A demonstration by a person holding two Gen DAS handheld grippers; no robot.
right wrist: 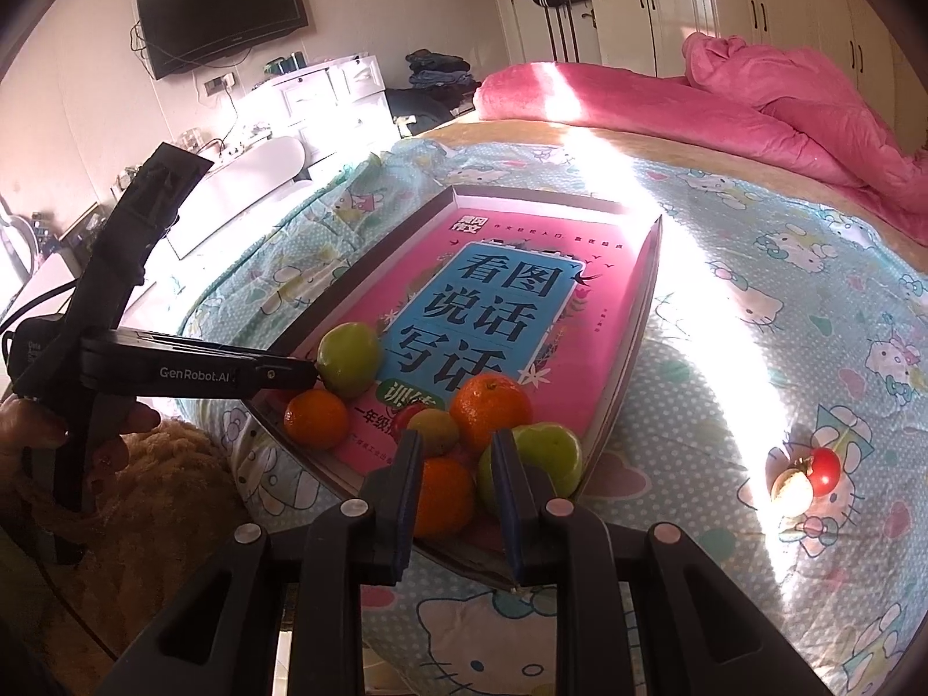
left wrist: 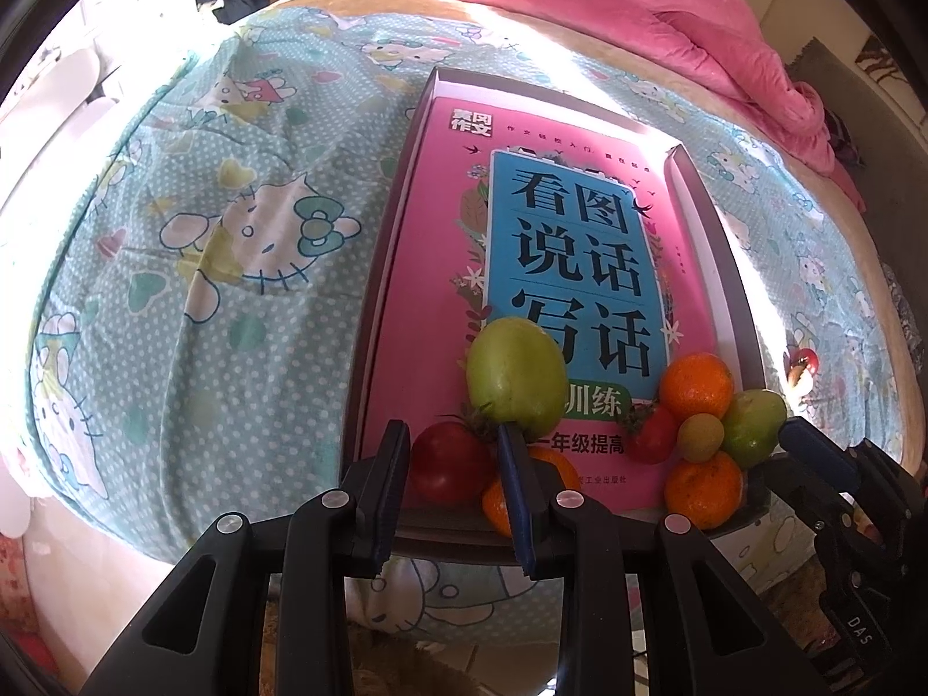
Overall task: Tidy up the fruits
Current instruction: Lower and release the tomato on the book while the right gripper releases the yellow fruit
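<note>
A shallow grey tray lies on the bed with a pink book inside. Fruit sits at its near end. In the left wrist view a red tomato lies between the open fingers of my left gripper, with a green fruit behind and an orange beside it. My right gripper is open around an orange, next to a green fruit. More oranges and a small fruit cluster there. A cherry tomato and a pale fruit lie on the sheet.
The bed has a Hello Kitty sheet and a pink blanket at the far side. A white dresser and wall TV stand beyond. The left gripper's body reaches in from the left.
</note>
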